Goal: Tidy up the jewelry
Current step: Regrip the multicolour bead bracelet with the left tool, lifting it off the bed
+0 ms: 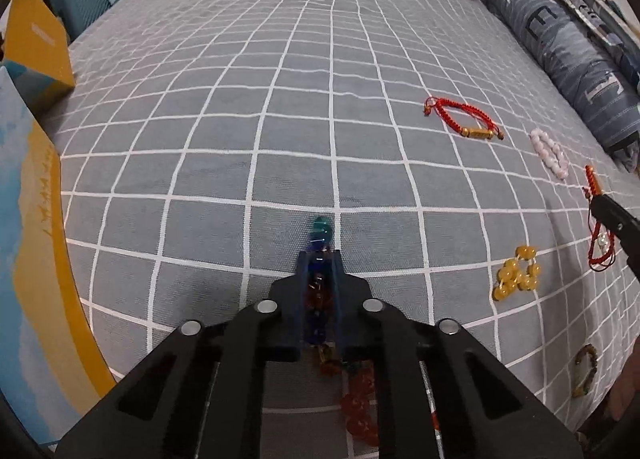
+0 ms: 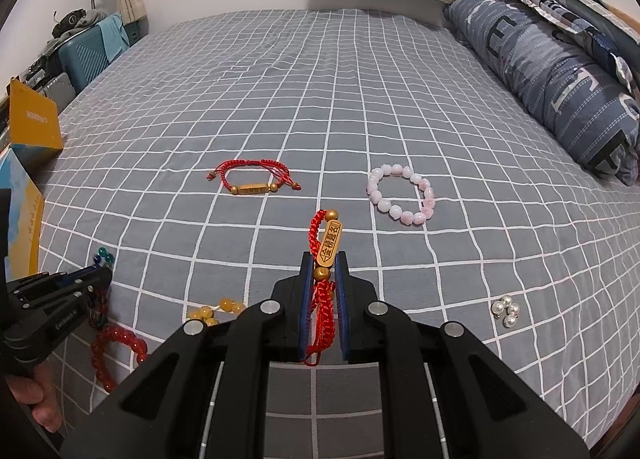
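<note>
My left gripper (image 1: pixel 320 259) is shut on a multicoloured bead bracelet (image 1: pixel 321 229) whose red beads hang below; it also shows in the right wrist view (image 2: pixel 102 315). My right gripper (image 2: pixel 323 259) is shut on a red cord bracelet with a gold charm (image 2: pixel 329 241), held above the bed. On the bed lie another red cord bracelet with a gold bar (image 2: pixel 254 179), a pink bead bracelet (image 2: pixel 402 195), a yellow bead bracelet (image 1: pixel 516 273) and small pearl earrings (image 2: pixel 506 311).
The grey checked bedsheet (image 2: pixel 320 99) covers the bed. A blue pillow (image 2: pixel 560 71) lies along the right. Yellow and blue boxes (image 1: pixel 36 43) stand at the left edge. A brownish bracelet (image 1: pixel 586 369) lies at the lower right in the left wrist view.
</note>
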Motion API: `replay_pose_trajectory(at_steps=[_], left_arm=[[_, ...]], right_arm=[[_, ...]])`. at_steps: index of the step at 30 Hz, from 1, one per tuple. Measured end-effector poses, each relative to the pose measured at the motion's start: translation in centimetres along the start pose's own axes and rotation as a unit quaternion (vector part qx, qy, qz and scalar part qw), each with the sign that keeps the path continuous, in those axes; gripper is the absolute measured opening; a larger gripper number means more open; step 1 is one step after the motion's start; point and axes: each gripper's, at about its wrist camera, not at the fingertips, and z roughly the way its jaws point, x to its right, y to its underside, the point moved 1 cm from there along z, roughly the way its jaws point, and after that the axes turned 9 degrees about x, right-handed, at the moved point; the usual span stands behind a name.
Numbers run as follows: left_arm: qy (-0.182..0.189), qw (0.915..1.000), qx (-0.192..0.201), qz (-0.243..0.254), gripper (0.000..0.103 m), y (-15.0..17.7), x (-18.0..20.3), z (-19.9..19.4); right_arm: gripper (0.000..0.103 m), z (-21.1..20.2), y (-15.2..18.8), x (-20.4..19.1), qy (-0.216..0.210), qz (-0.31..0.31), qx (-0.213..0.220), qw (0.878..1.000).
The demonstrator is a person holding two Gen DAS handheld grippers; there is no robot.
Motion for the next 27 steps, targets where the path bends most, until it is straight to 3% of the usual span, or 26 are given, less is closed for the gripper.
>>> replay_pose_trajectory(at_steps=[27], left_arm=[[-0.008,0.9969,0.077,0.012,0.009,-1.3,0.5,-5.4]], right_arm=[[0.01,-1.4,-0.2,-0.3,-0.005,-0.003,0.009,1.0]])
